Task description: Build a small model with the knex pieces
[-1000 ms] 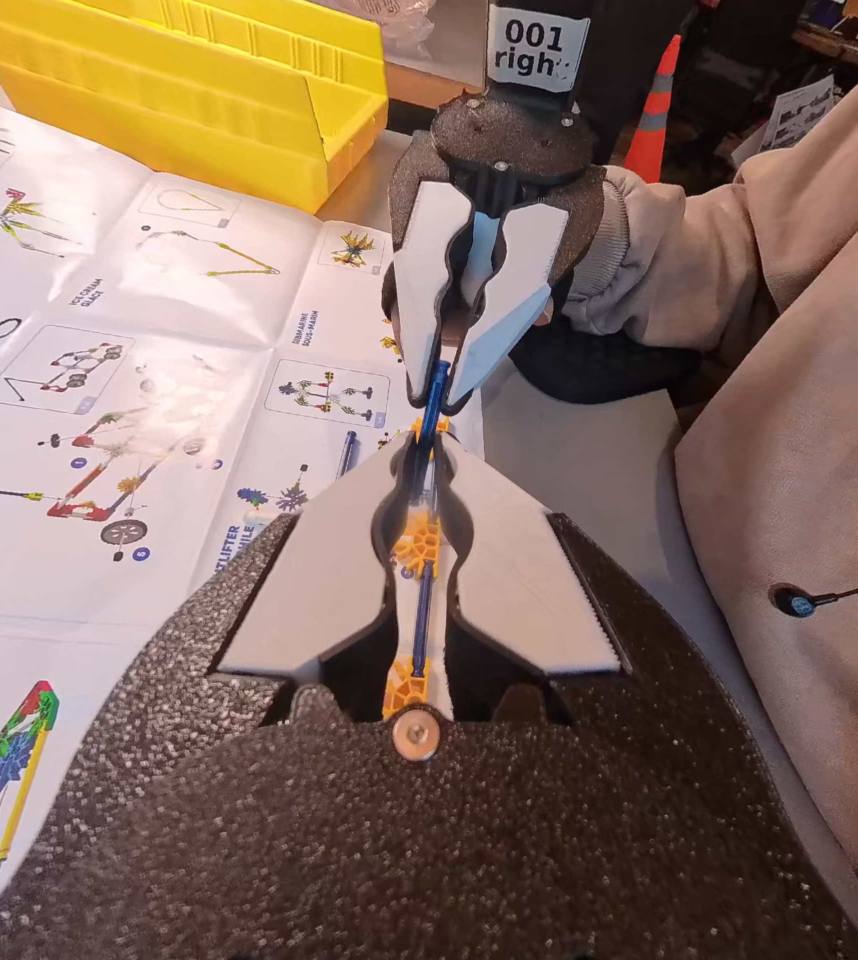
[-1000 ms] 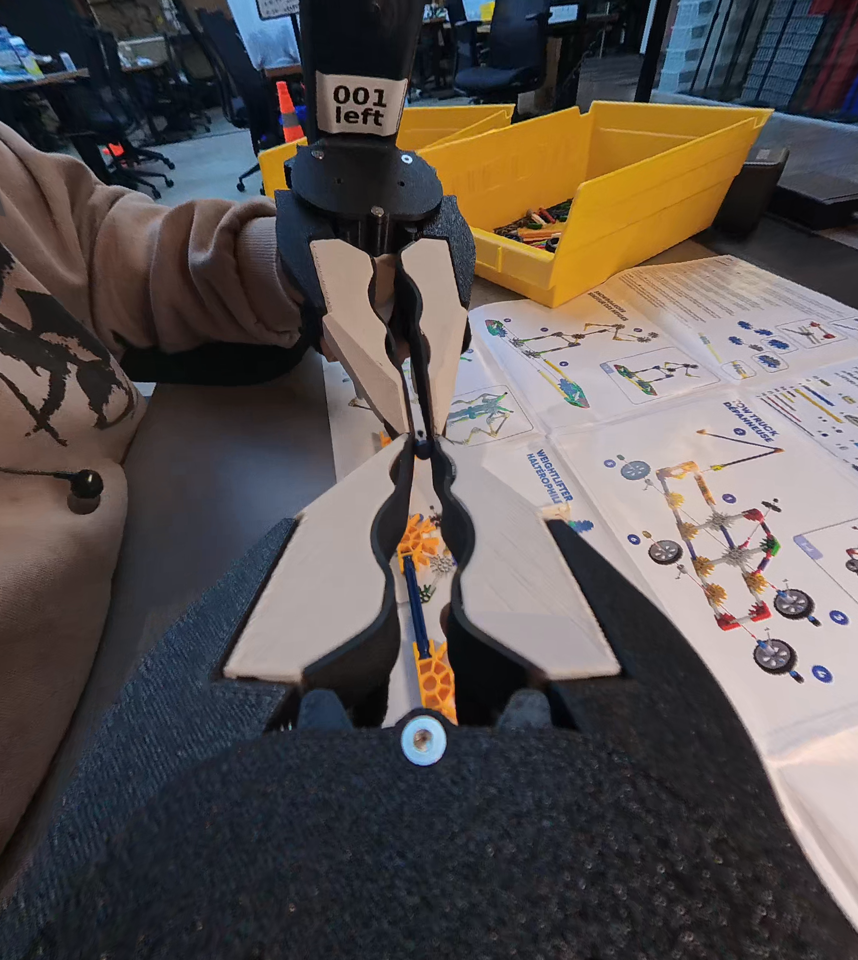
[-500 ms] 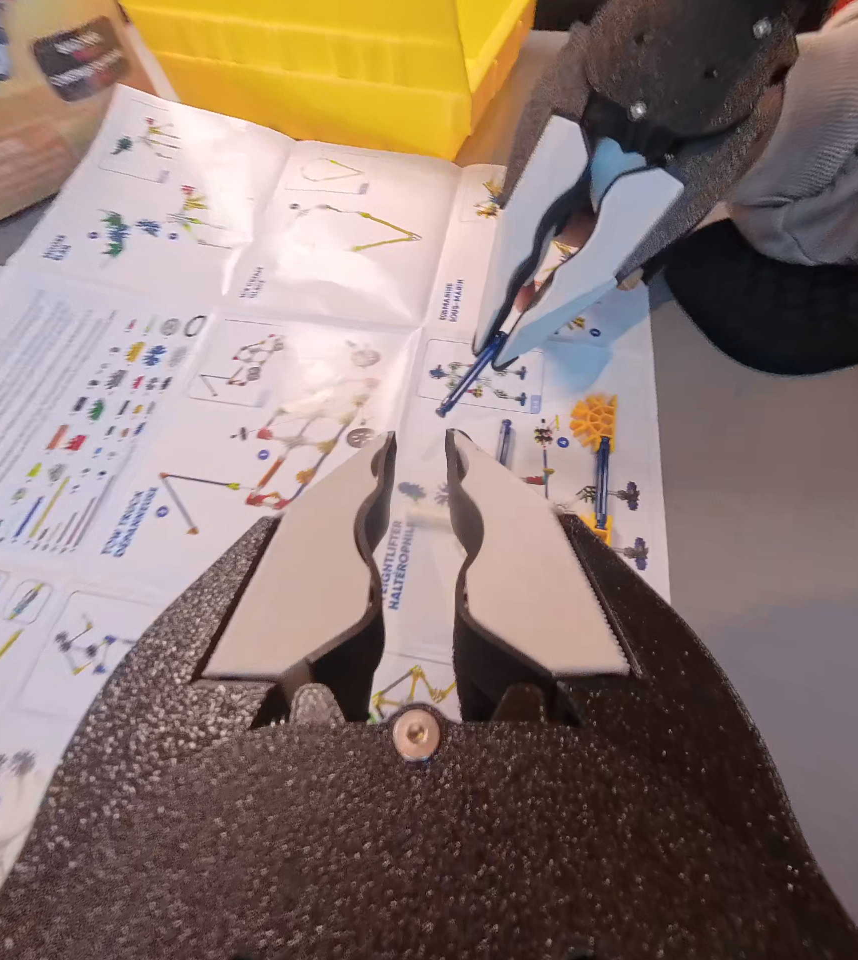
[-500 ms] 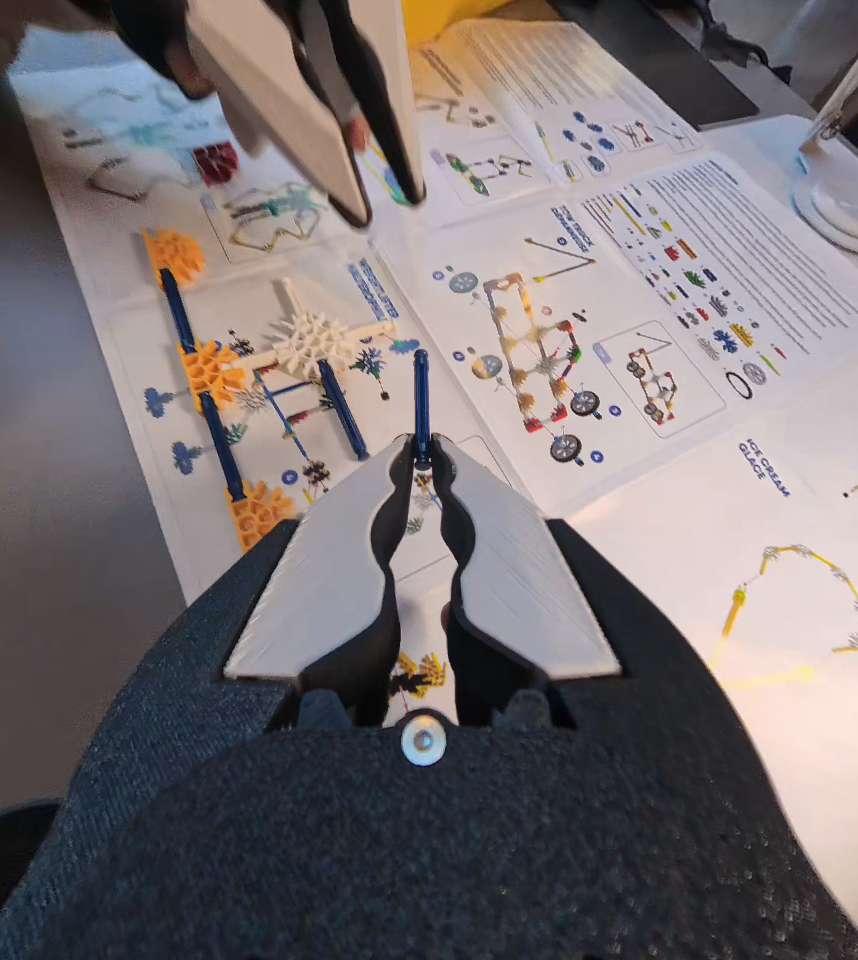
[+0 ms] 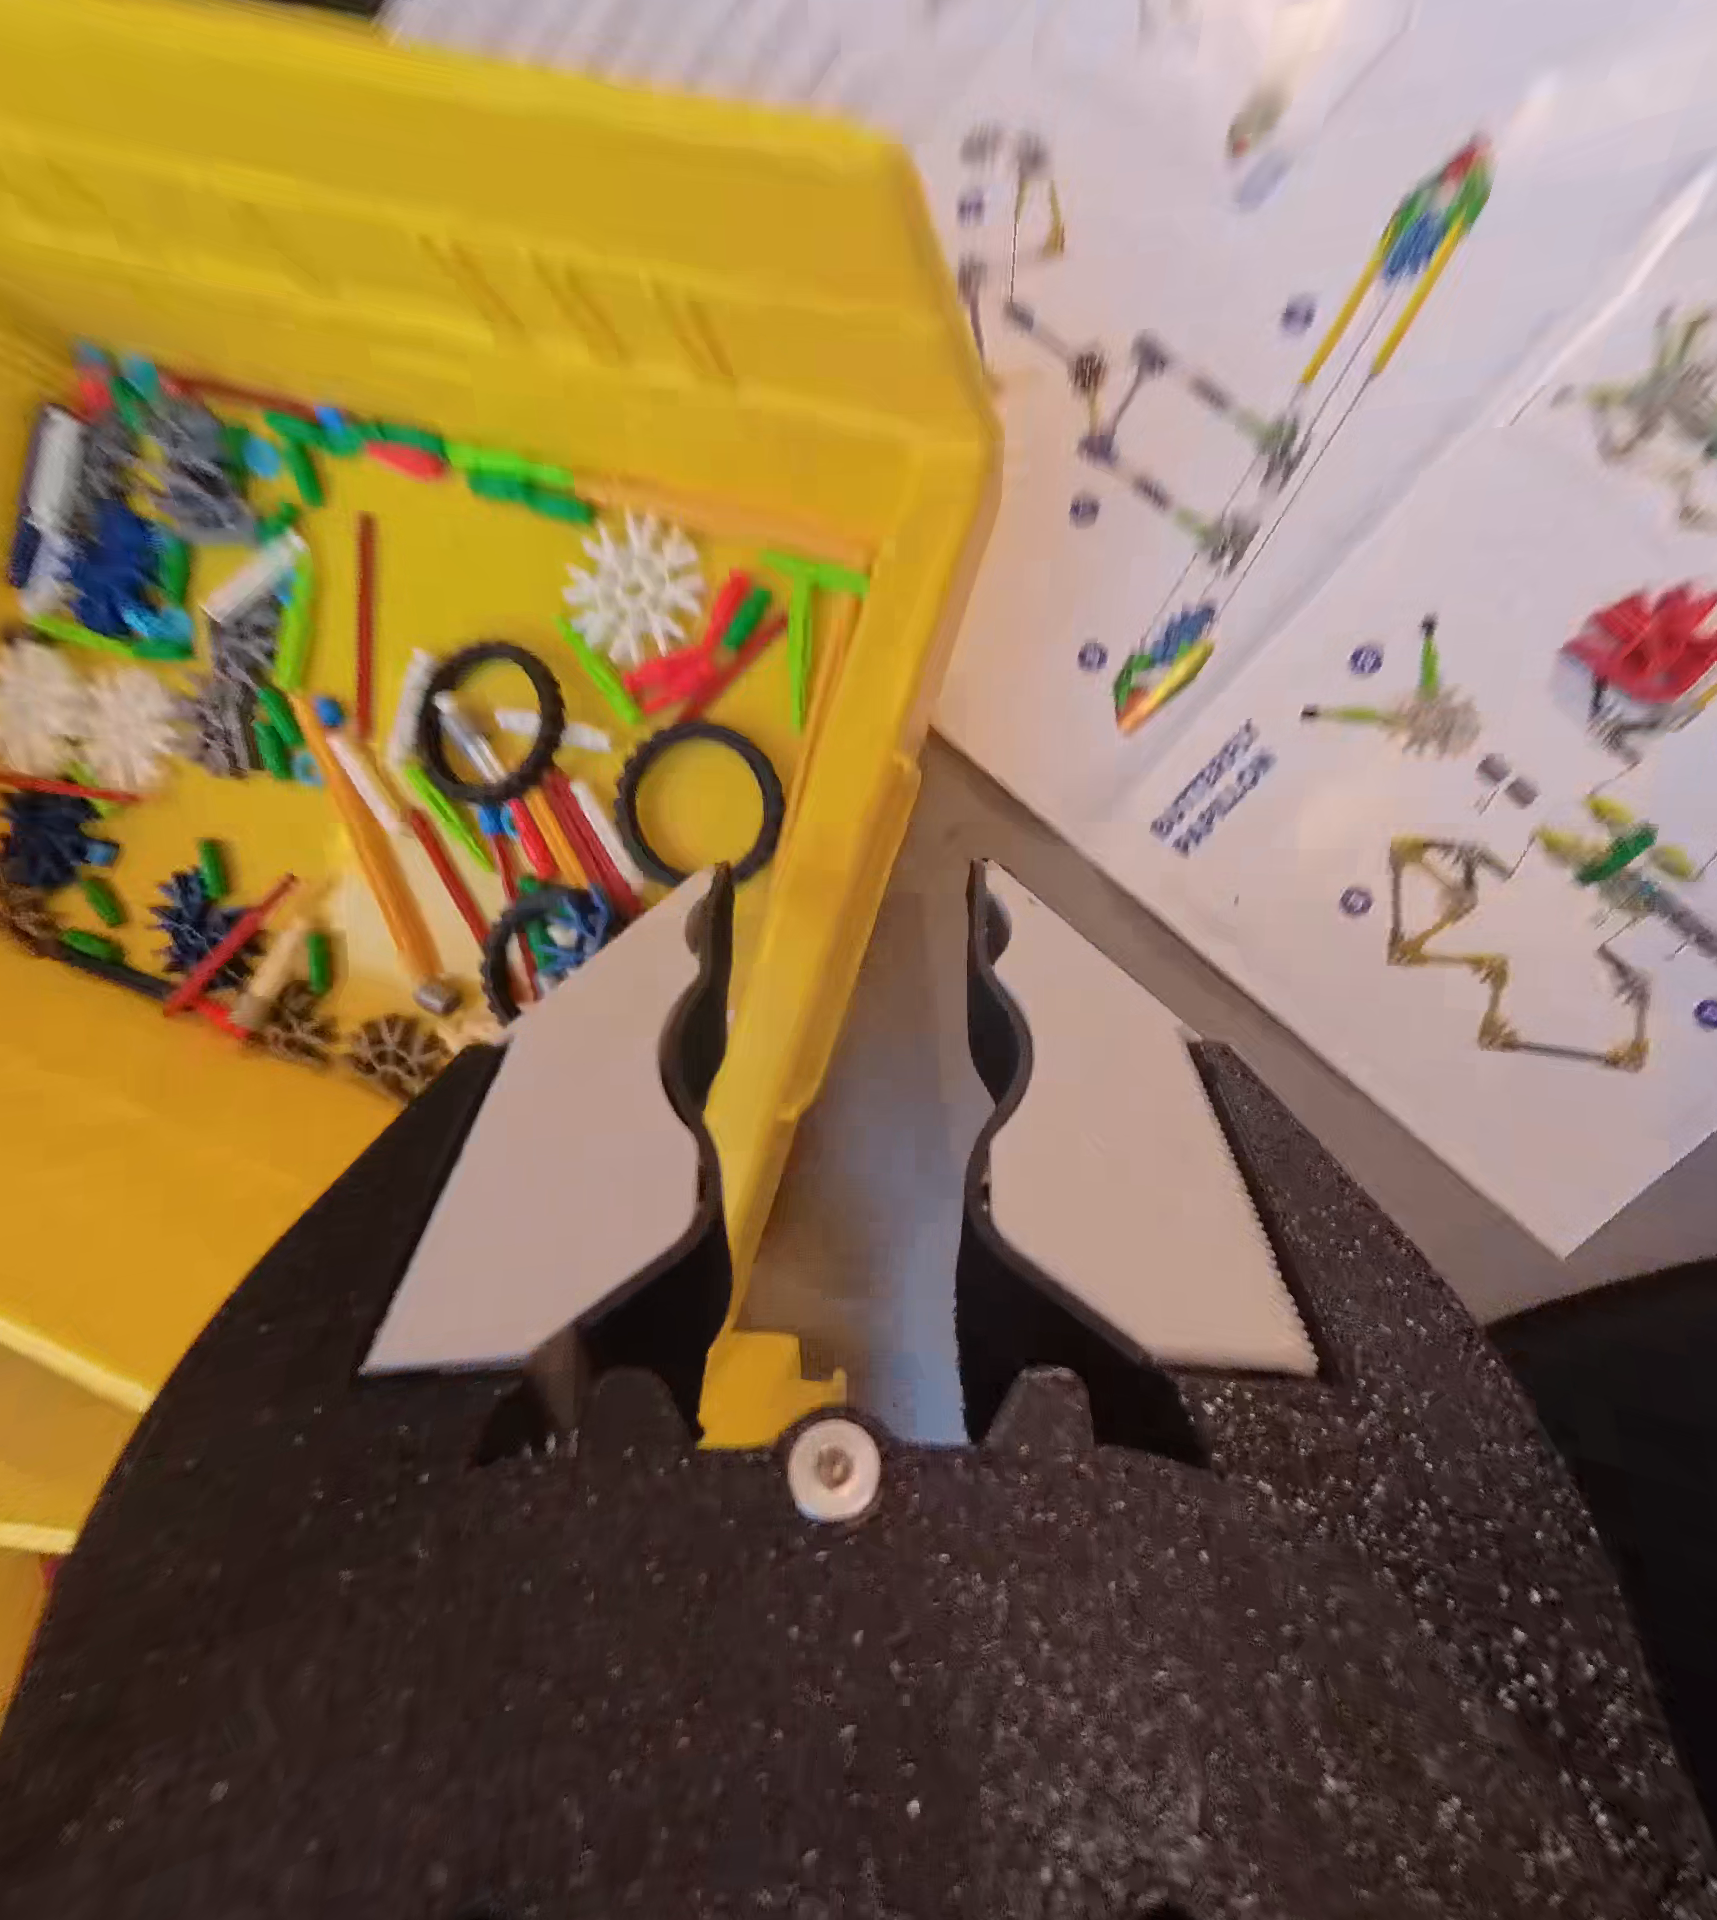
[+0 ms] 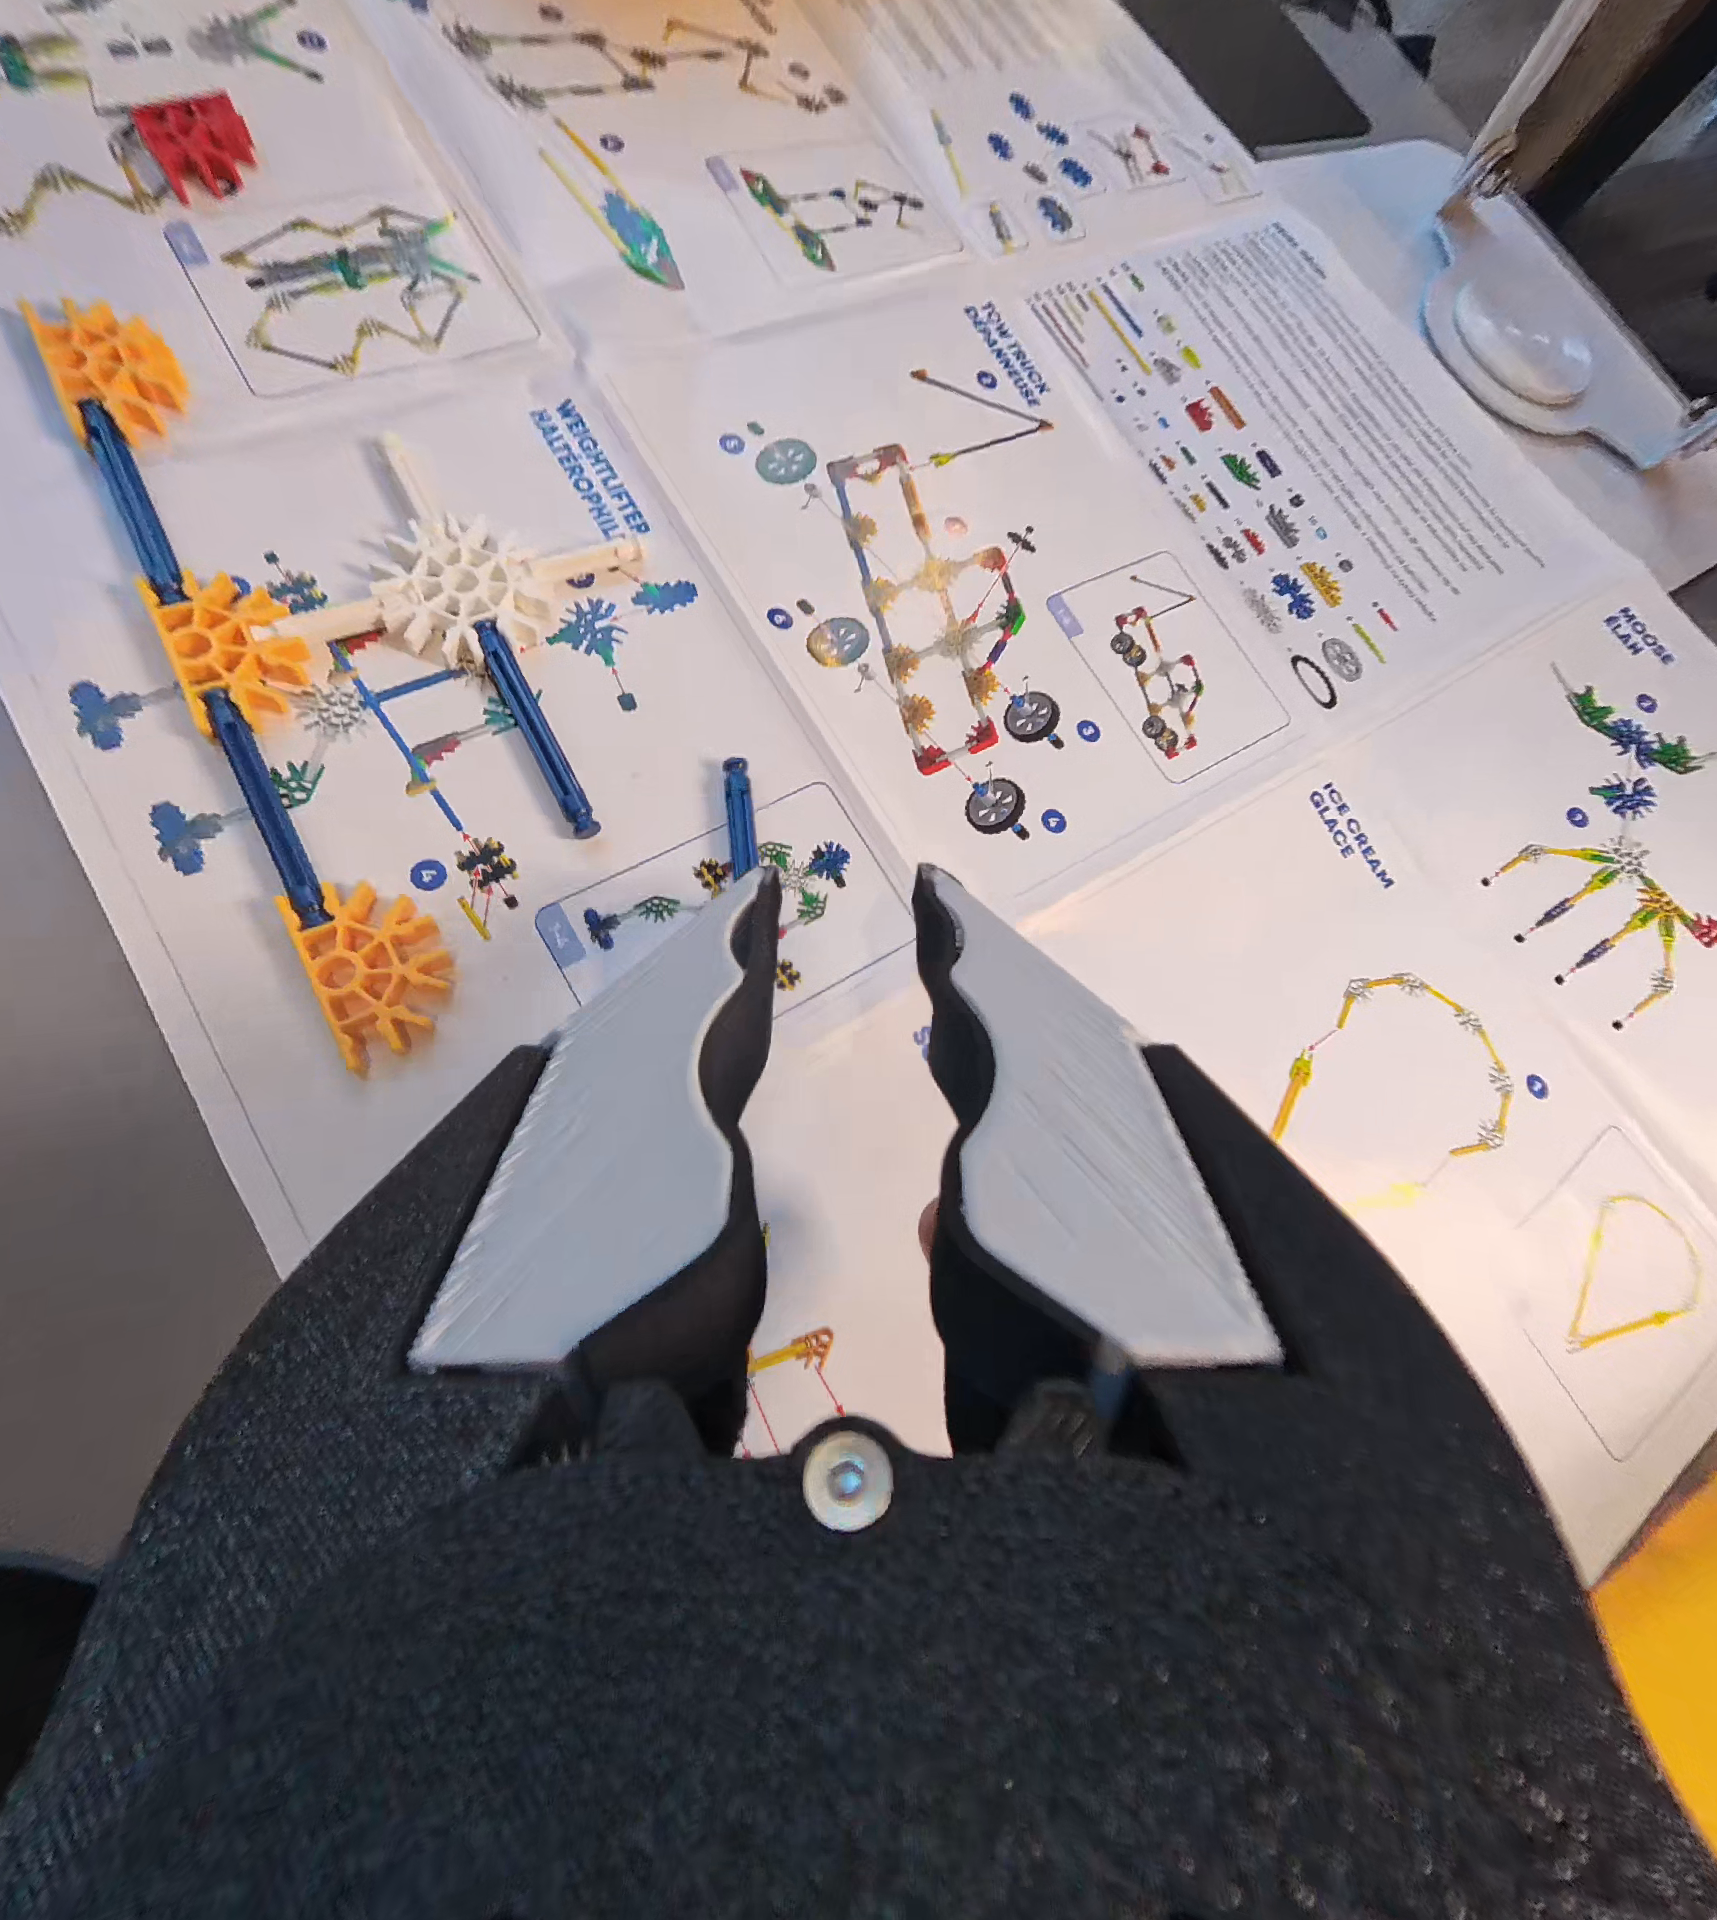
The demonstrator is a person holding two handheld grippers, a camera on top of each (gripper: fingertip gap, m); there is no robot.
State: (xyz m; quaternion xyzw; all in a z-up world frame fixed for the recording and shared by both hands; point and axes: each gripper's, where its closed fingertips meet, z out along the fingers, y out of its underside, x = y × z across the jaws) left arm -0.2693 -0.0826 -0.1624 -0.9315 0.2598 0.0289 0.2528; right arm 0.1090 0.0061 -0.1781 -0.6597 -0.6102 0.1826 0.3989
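My left gripper (image 5: 849, 878) is open and empty. It hovers over the right wall of a yellow bin (image 5: 921, 582) that holds several loose rods, white snowflake connectors and black tyre rings (image 5: 698, 800). My right gripper (image 6: 846, 883) is open and empty above the white instruction sheet (image 6: 1197, 935). A loose blue rod (image 6: 738, 816) lies on the sheet, just beyond and left of its left fingertip. Farther left lies a built piece (image 6: 241, 665) of three orange connectors joined by blue rods, with a white connector (image 6: 459, 592) and cream rods attached.
A red block (image 6: 194, 145) lies at the sheet's far left. A white lamp base (image 6: 1550, 364) stands at the far right. Grey table (image 6: 2, 1039) shows left of the sheet. The sheet also shows to the right of the bin in the left wrist view (image 5: 1405, 623). Left tips to right tips: about 40 cm. The built piece (image 6: 241, 665) is closer to my right gripper, around 12 cm from its tips; the left tips are 30 cm off.
The left gripper let go of the orange-and-blue piece, opened and swung over to the yellow bin. The right gripper opened and released the blue rod, which now lies on the sheet.
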